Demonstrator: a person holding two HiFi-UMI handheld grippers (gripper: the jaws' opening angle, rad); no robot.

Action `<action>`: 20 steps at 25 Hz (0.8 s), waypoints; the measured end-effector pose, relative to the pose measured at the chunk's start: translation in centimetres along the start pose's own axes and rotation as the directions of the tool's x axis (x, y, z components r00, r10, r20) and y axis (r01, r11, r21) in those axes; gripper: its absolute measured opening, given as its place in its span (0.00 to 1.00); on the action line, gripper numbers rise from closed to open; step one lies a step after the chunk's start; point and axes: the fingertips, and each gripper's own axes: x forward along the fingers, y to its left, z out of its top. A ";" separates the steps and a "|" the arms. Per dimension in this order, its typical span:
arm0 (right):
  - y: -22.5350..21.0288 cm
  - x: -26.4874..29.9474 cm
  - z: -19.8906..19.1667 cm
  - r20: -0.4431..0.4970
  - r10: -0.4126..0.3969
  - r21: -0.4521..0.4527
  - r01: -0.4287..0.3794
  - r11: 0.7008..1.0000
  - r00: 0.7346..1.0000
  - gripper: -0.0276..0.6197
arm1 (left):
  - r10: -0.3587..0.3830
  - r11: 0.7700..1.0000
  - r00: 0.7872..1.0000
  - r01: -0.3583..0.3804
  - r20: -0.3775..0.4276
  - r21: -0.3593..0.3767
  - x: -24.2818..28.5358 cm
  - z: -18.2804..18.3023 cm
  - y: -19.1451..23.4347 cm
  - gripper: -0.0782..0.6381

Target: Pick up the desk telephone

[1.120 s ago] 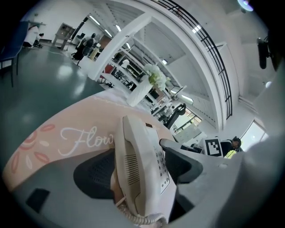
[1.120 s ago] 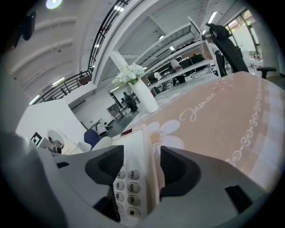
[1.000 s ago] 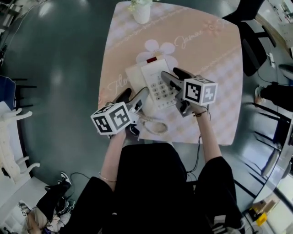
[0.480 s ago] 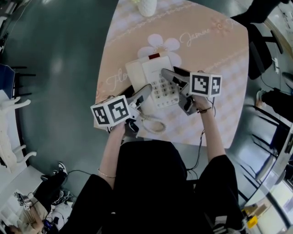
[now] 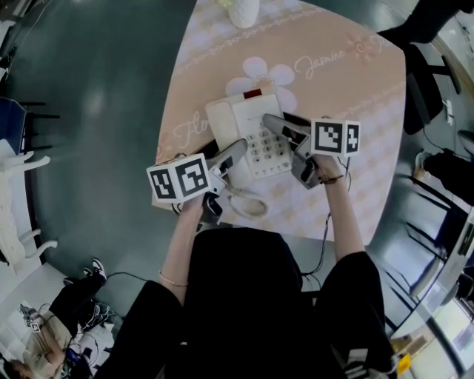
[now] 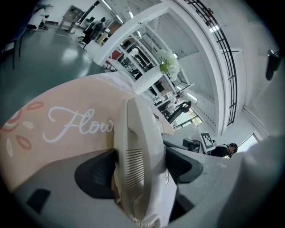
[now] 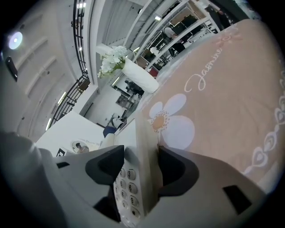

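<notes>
A white desk telephone [image 5: 252, 126] sits on the peach flowered tablecloth [image 5: 348, 89]. Its handset [image 5: 221, 124] lies along the left side, and a coiled cord [image 5: 248, 204] trails toward the near edge. My left gripper [image 5: 226, 159] is shut on the near end of the handset [image 6: 138, 147], with both dark pads against its sides. My right gripper [image 5: 285, 124] straddles the base's right edge [image 7: 133, 178]. Its jaws are closing, one pad on the keypad face and the other on the outer side.
A white vase [image 5: 243, 11] with flowers stands at the table's far edge. A dark chair [image 5: 415, 81] is beyond the right side of the table, and grey floor surrounds it. A thin cable [image 5: 320, 252] hangs off the near edge.
Both grippers stay at the telephone. The right gripper has rolled slightly and its jaws have drawn in on the base's right edge. The head view has shifted a little.
</notes>
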 end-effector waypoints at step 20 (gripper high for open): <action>2.1 -1.9 -0.2 0.006 -0.044 -0.019 0.044 0.999 0.999 0.40 | 0.079 0.996 0.997 -0.079 -0.024 0.030 -1.7 0.3 -1.2 0.57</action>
